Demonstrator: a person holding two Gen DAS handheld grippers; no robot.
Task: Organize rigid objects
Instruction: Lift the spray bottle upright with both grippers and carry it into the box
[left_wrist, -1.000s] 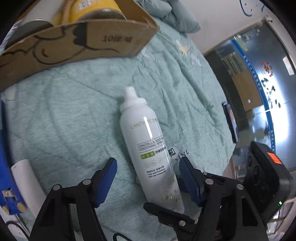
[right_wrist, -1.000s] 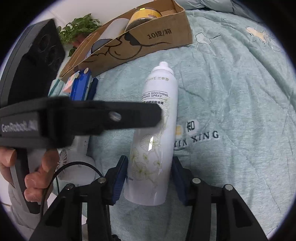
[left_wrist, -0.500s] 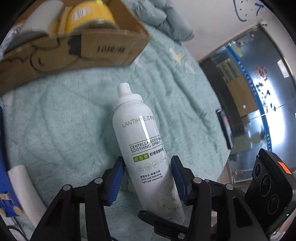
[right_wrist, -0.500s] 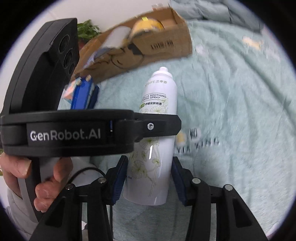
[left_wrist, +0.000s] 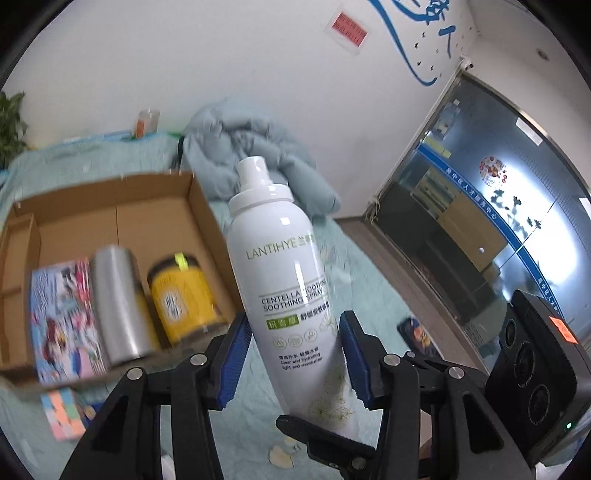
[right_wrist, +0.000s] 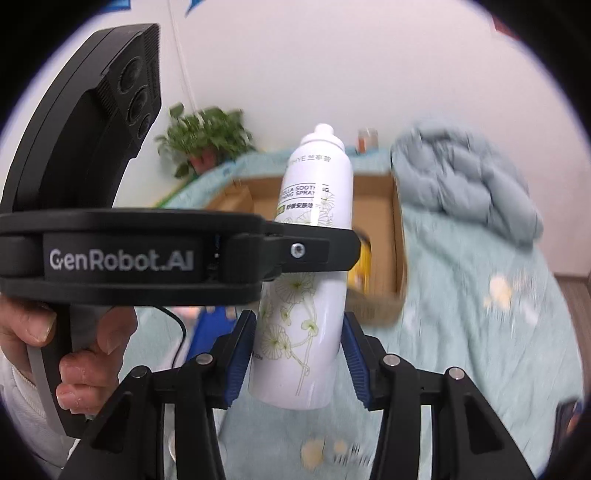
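Beneath everything spreads the bed's quilted mint-green cover, soft and stitched in curving lines, with a rumpled grey-blue padded blanket heaped at its far end by the white wall. On the cover sits a shallow brown cardboard box, matte and open-topped; inside lie a glossy flat pack printed in pink and blue, a plain brushed-silver can and a squat yellow-labelled jar, side by side, their writing too blurred to read. In front of the box, up off the cover, I hold the white spray bottle, a smooth glossy cylinder with a rounded shoulder and a narrow nozzle cap, printed with pale green line-drawn leaves. Its front reads "LANTIHYE", "CENTELLA SOOTHING SPRAY" and, smaller, "Clear and hydrating light and moisturizer", along with Chinese lettering. My left tongs have just been closing, and their ribbed blue pads now clamp the bottle's middle. My right tongs grip its lower body between matching blue pads. The black plastic body of the left tool crosses the right view, lettered "GenRobot.AI", my left hand wrapped round its handle.
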